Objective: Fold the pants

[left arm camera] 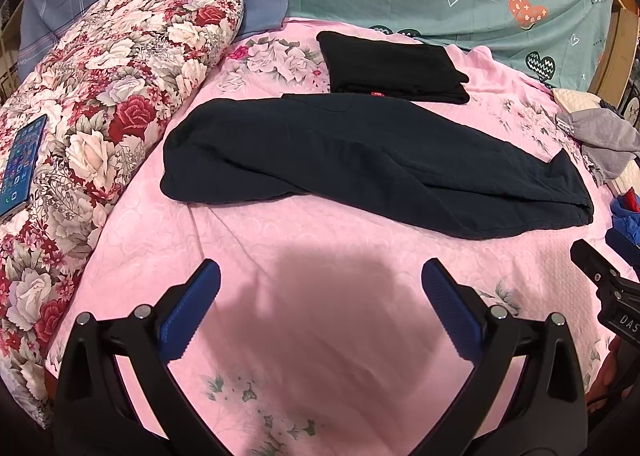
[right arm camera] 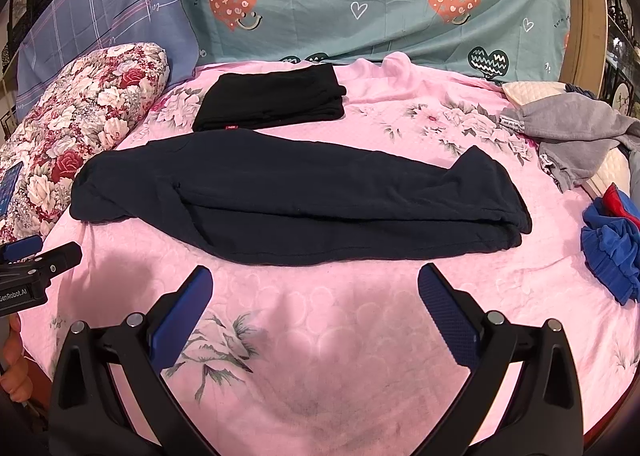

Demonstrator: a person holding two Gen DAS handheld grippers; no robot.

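Observation:
Dark navy pants (left arm camera: 360, 164) (right arm camera: 300, 208) lie across the pink bedspread, folded lengthwise with one leg on the other, waist end to the left and cuffs to the right. My left gripper (left arm camera: 320, 276) is open above bare bedspread, short of the pants' near edge, nothing between its blue pads. My right gripper (right arm camera: 316, 280) is open too, just before the pants' near edge, holding nothing. The other gripper's black tip shows at the right edge of the left wrist view and at the left edge of the right wrist view.
A folded black garment (left arm camera: 396, 68) (right arm camera: 272, 100) lies behind the pants. A floral pillow (left arm camera: 108, 104) with a phone (left arm camera: 22, 164) on it lies left. Grey clothes (right arm camera: 576, 132) and a blue garment (right arm camera: 612, 252) are piled right. Teal and blue pillows (right arm camera: 360, 0) stand behind.

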